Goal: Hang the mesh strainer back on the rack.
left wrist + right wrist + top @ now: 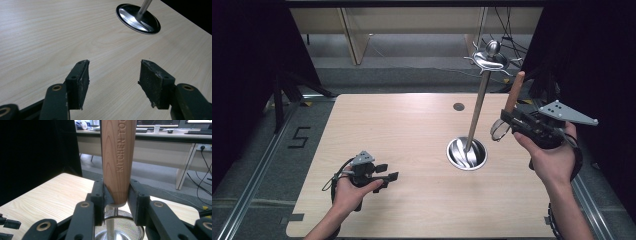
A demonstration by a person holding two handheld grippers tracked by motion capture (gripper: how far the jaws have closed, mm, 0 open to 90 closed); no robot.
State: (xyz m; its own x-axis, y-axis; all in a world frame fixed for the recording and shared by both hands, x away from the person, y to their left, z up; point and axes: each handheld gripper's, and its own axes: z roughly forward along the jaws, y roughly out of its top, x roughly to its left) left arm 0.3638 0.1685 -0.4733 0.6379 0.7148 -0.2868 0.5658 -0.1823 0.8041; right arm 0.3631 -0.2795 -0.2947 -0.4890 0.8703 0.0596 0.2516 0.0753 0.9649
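The wooden-handled strainer (511,102) is up in the air over the right edge of the desk (402,145), held by the right gripper (512,120), whose jaws are clamped on the lower end of the handle just above where the wood meets the mesh bowl. From the right gripper view the handle (117,160) rises straight up between the two jaws, stamped with the words KITCHEN TOO…, and the mesh bowl (120,227) hangs below them. In the high view the handle tilts up and slightly right, its tip near the hooks at the top of the metal stand (477,110). That stand is a slim pole on a round shiny base (467,153), sitting right of the desk's centre and just left of the held strainer; the pole leans toward the far side in the picture. A small dark round hole (458,106) marks the desk behind the base. The left gripper (384,176) rests low near the front left of the desk, its jaws spread wide with nothing between them, pointing across bare wood toward the base (138,18). The whole left and middle of the desk lies open.
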